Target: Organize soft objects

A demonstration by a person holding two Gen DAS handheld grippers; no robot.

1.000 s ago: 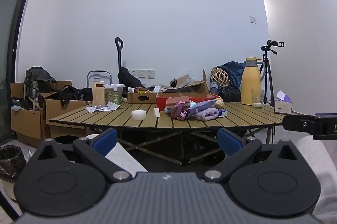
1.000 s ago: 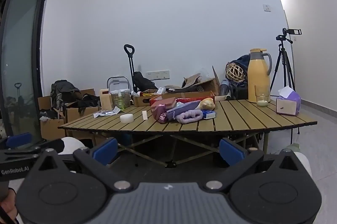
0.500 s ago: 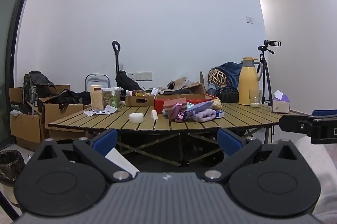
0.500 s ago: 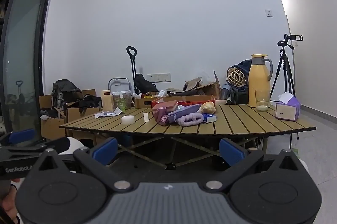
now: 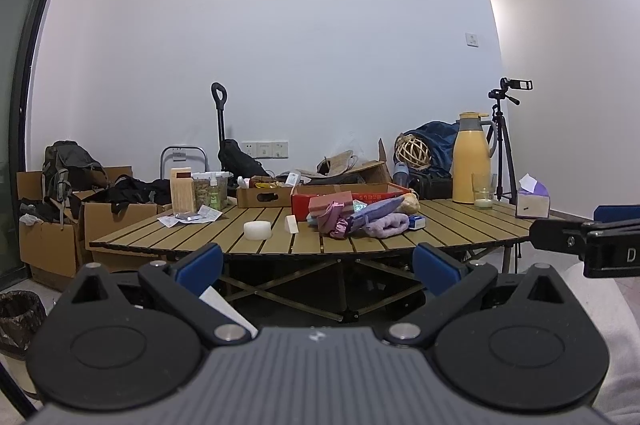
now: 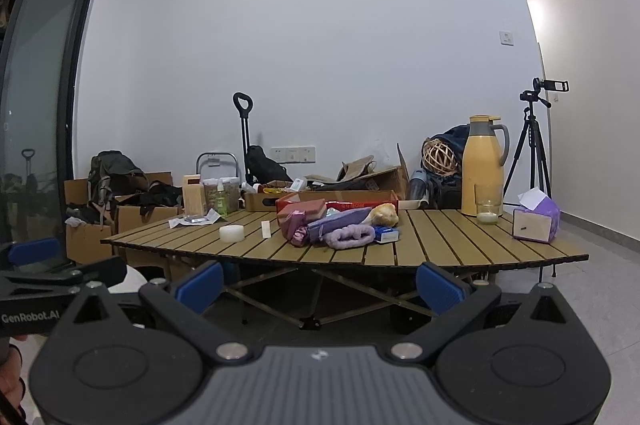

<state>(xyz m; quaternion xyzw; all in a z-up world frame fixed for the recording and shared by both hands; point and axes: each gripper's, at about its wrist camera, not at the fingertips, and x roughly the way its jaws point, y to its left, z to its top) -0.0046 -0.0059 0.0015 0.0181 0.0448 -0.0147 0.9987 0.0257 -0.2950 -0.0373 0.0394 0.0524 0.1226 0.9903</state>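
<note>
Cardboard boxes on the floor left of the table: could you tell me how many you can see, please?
2 in plain view: one cardboard box nearest the glass door, another beside the table. The backpack and dark clothes may hide more.

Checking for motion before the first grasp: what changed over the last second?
Only the viewpoint: in both wrist views the table sits slightly lower and smaller, so both grippers backed off or tilted up a little. Nothing was grasped or released. The left gripper and right gripper are open and empty, short of the table. The soft pile, yellow jug and tissue box are unmoved.
</note>
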